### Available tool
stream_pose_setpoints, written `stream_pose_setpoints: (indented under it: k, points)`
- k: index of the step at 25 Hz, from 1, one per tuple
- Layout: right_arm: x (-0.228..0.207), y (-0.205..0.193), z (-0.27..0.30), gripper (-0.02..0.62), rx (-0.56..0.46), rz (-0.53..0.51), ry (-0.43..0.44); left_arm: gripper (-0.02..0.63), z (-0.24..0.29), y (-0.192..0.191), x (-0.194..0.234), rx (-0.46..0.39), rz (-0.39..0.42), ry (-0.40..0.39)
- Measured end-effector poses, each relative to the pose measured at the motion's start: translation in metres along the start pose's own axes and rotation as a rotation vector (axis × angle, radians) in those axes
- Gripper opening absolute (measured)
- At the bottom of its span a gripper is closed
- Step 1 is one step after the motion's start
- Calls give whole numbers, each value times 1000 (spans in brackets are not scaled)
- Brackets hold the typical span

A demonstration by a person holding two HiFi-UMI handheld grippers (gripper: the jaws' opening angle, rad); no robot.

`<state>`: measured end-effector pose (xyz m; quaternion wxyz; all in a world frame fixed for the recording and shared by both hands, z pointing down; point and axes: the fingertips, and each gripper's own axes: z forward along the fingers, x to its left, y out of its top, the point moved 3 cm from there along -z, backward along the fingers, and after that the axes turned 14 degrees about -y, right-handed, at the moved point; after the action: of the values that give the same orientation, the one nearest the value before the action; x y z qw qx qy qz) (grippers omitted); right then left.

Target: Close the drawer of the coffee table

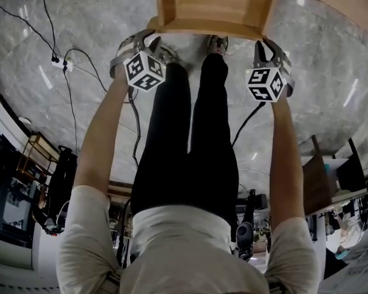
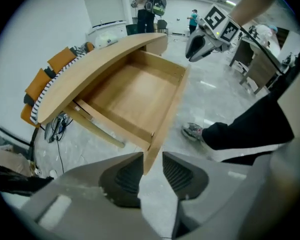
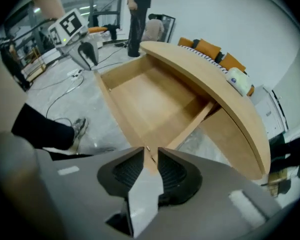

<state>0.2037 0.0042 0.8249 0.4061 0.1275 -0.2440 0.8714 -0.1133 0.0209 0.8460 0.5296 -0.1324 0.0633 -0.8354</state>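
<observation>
The coffee table's wooden drawer stands pulled out and empty under the curved table top. My left gripper sits at the left end of the drawer's front panel. In the left gripper view the panel's lower corner lies between the jaws of that gripper, open, with a gap at the right pad. My right gripper straddles the panel's other end. In its own view the panel corner nearly fills the narrow gap of this gripper, which looks open.
The person's black-trousered legs and a shoe stand right before the drawer. Cables and a power strip lie on the marble floor at left. An orange-cushioned seat is behind the table, with a white object on top.
</observation>
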Motion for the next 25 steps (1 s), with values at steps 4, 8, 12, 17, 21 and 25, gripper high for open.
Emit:
stream_pose_setpoints:
  k: [4,8,12,17,21,25]
  points:
    - [6,-16,11,146,23,-245,-2,173,8,-6,-2,67,67,4]
    - [8,-25,22,147,48,-341,4,173,19,-7,2,95,97,19]
    - [12,-26,31,144,43,-385,22,172,26,-4,7,118,82,48]
    - [16,-27,35,105,31,-413,49,172,36,1,12,131,42,27]
    - [19,-24,36,89,3,-492,66,155,39,-3,16,152,56,10]
    - [20,-22,34,81,7,-542,122,147,37,-4,15,184,77,-14]
